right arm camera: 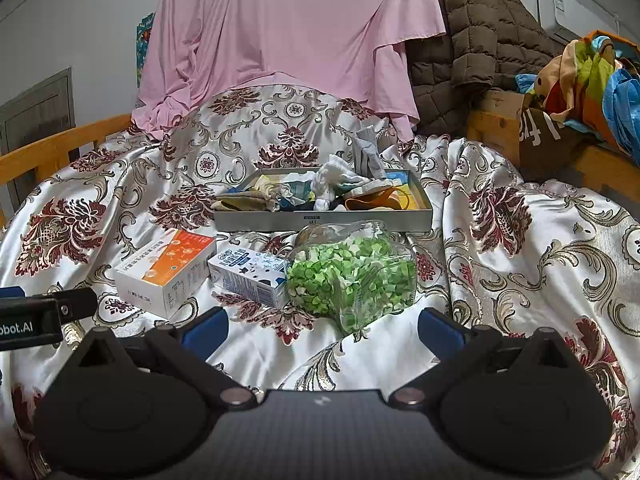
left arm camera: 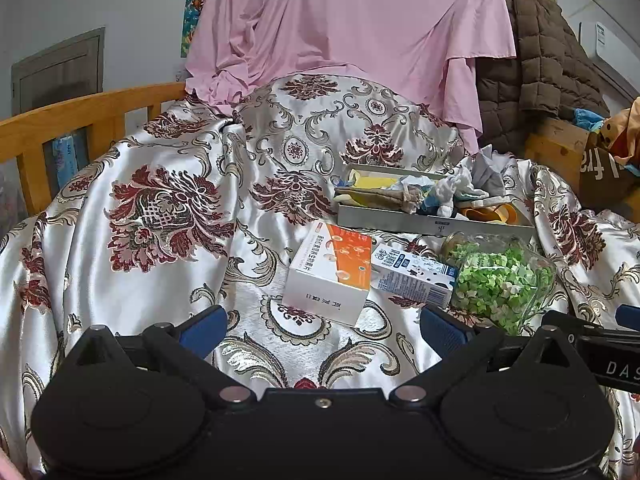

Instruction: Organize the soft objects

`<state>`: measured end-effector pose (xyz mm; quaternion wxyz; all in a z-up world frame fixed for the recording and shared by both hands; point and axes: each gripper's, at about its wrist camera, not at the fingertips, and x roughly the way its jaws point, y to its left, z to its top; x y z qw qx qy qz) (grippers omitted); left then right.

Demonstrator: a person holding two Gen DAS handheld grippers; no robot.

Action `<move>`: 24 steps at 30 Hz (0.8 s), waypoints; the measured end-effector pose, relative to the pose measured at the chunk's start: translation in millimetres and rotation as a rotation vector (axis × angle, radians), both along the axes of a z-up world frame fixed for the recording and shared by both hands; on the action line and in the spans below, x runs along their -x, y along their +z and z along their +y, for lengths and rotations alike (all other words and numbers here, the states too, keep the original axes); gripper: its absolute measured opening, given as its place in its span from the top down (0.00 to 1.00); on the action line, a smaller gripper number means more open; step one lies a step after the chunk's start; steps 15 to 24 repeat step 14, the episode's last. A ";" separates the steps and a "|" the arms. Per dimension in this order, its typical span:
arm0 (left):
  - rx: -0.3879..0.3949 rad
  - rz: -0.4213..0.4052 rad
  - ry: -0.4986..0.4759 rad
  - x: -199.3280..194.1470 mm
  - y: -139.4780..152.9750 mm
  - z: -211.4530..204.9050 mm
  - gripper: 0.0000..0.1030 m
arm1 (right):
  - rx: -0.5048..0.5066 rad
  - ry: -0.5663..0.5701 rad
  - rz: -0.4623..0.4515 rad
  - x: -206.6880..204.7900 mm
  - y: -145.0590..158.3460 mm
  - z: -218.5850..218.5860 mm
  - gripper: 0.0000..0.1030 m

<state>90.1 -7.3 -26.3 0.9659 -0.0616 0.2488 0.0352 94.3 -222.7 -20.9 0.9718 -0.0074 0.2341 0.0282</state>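
A grey tray [left arm camera: 400, 222] [right arm camera: 360, 220] on the patterned satin cloth holds several soft items: a white cloth bundle [left arm camera: 450, 190] [right arm camera: 332, 184], a tan pouch [left arm camera: 384, 196] [right arm camera: 244, 200] and an orange band [left arm camera: 488, 212] [right arm camera: 376, 202]. A grey cloth [left arm camera: 488, 172] [right arm camera: 366, 154] stands at the tray's far edge. My left gripper [left arm camera: 324, 326] is open and empty, low over the cloth in front of the boxes. My right gripper [right arm camera: 323, 326] is open and empty, just short of the jar.
An orange-and-white box [left arm camera: 330, 270] [right arm camera: 168, 266], a small blue-and-white carton [left arm camera: 412, 274] [right arm camera: 250, 272] and a clear jar of green pieces [left arm camera: 500, 276] [right arm camera: 352, 272] lie in front of the tray. A pink sheet [left arm camera: 344, 20] and brown quilted jacket [left arm camera: 536, 64] hang behind. A wooden rail [left arm camera: 80, 116] runs at left.
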 end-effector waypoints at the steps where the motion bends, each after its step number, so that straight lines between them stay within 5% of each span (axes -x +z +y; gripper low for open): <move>1: 0.000 0.000 0.000 -0.1 0.2 -0.2 0.01 | 0.000 0.000 0.000 -0.3 0.3 -0.1 0.00; 24: -0.020 -0.011 -0.026 1.1 1.3 -2.1 0.01 | 0.002 0.001 0.004 0.1 0.1 -0.3 0.00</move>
